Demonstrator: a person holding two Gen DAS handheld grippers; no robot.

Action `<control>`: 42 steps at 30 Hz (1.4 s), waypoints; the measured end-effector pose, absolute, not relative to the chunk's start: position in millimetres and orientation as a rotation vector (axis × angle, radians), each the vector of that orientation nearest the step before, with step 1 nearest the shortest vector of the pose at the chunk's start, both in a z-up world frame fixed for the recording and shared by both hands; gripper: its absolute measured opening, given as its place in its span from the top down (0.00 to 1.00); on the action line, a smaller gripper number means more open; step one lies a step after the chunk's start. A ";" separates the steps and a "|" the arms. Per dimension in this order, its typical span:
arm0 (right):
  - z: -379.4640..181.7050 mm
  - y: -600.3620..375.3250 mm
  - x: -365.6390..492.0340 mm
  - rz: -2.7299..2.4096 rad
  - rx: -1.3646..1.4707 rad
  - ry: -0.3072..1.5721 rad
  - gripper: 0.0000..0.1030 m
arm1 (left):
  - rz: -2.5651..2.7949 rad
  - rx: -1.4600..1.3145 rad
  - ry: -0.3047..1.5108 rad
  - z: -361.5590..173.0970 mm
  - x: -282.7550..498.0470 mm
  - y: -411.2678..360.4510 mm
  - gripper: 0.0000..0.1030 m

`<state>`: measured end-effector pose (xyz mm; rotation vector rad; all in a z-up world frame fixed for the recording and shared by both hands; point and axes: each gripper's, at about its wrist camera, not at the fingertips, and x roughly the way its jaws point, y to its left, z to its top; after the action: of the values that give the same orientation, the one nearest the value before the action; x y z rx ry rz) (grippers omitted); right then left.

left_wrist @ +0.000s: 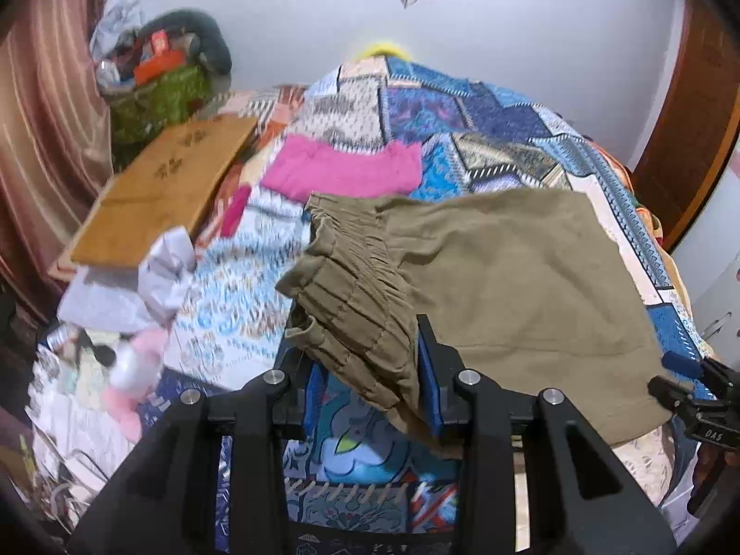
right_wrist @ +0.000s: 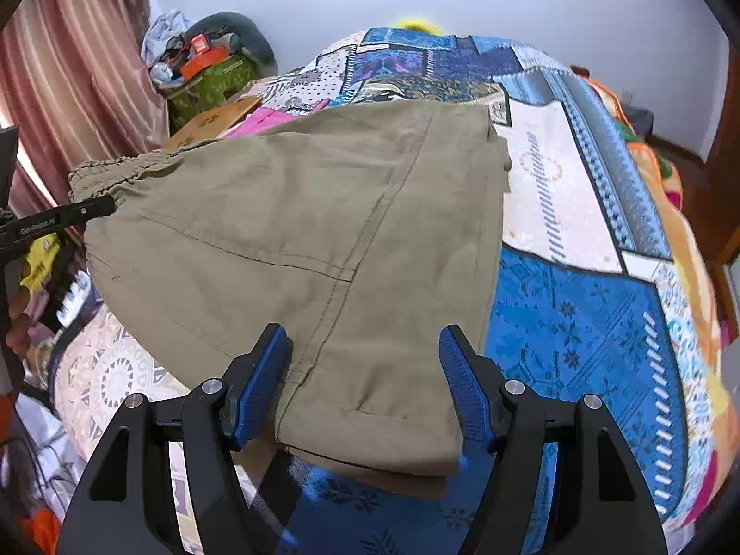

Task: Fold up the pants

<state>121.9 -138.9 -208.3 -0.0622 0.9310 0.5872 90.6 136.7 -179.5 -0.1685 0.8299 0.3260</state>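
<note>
Olive-green pants (left_wrist: 508, 277) lie folded on a patchwork bedspread (left_wrist: 462, 106), waistband to the left. My left gripper (left_wrist: 365, 347) is around the gathered elastic waistband (left_wrist: 351, 277), which bunches between its blue pads (left_wrist: 428, 379); the jaws stand fairly wide. In the right wrist view the pants (right_wrist: 300, 231) spread ahead, and my right gripper (right_wrist: 365, 370) is open, its blue pads (right_wrist: 462, 384) on either side of the hem end near the bed's front edge. The left gripper's finger shows at the waistband (right_wrist: 60, 222).
A pink garment (left_wrist: 342, 171) lies behind the pants. A wooden board (left_wrist: 162, 189) and crumpled paper (left_wrist: 166, 268) sit at the left. A cluttered pile with a green bag (left_wrist: 157, 97) stands by the curtain. A wooden door (left_wrist: 693, 115) is on the right.
</note>
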 end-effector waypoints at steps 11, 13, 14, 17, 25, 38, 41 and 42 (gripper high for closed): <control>-213.7 -142.8 120.9 0.600 -0.023 0.925 0.37 | 0.038 -0.113 0.643 -85.3 127.1 54.6 0.75; -214.9 -144.6 121.0 0.610 -0.021 0.921 0.37 | -0.029 -0.103 0.640 -79.4 137.3 31.4 0.75; -215.5 -145.9 120.7 0.612 -0.015 0.917 0.37 | -0.055 -0.103 0.646 -78.8 140.7 23.2 0.75; -215.5 -147.6 119.4 0.603 -0.005 0.911 0.37 | -0.113 -0.074 0.671 -84.0 156.8 -8.3 0.76; -209.2 -171.2 109.2 0.568 0.047 0.878 0.37 | -0.267 -0.071 0.822 -123.9 191.6 -59.0 0.76; -210.0 -225.8 106.8 0.411 0.101 0.878 0.37 | -0.347 0.030 0.988 -187.5 202.0 -105.7 0.75; -208.6 -233.8 106.5 0.387 0.099 0.878 0.37 | -0.357 0.025 1.006 -183.8 200.4 -106.6 0.66; -207.0 -235.7 106.5 0.379 0.097 0.876 0.37 | -0.360 0.024 1.001 -180.6 198.7 -105.6 0.62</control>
<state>106.5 -235.7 -207.0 0.0970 0.8762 0.3786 198.7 -105.6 -180.6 0.0238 1.0013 -0.3604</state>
